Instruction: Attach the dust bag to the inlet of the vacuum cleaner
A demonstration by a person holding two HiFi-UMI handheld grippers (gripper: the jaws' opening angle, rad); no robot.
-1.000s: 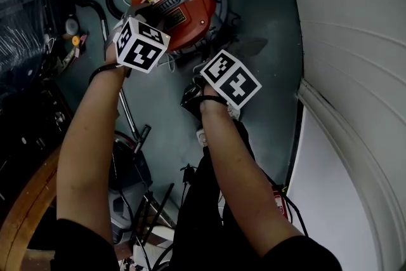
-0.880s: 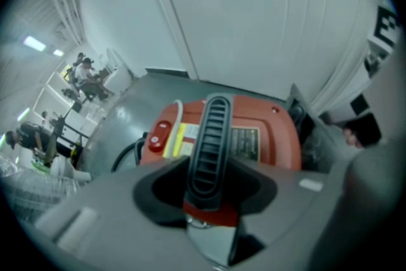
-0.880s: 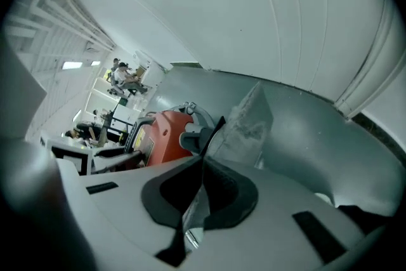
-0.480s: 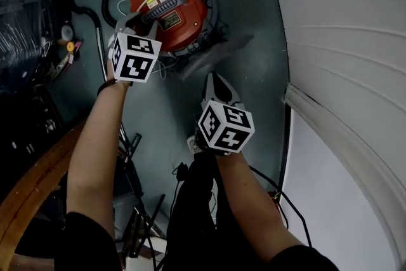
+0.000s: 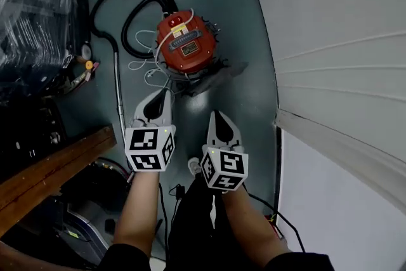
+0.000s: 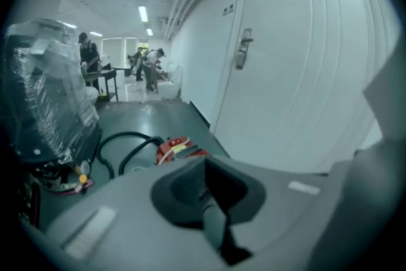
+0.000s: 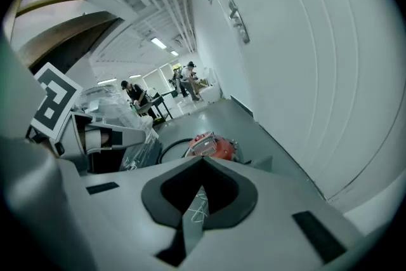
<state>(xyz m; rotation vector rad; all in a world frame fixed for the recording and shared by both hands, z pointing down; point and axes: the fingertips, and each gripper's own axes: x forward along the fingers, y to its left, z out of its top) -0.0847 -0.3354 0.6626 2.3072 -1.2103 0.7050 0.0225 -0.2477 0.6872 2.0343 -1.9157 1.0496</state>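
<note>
The red vacuum cleaner sits on the grey floor with its black hose looped to the left; it also shows small in the left gripper view and the right gripper view. A flat grey piece lies against its near right side. My left gripper is held well short of the vacuum; its jaws have just been closing and now meet with nothing between them. My right gripper hangs beside it, jaws shut and empty. Neither touches anything.
A plastic-wrapped stack and small clutter fill the left. The vacuum's metal wand and white cord lie on the floor. A white wall runs along the right, a wooden board at lower left. People stand far off.
Both grippers have drawn back from the vacuum toward me and risen. The left one was at the vacuum's top; now it is clear of it. The vacuum looks smaller and farther.
</note>
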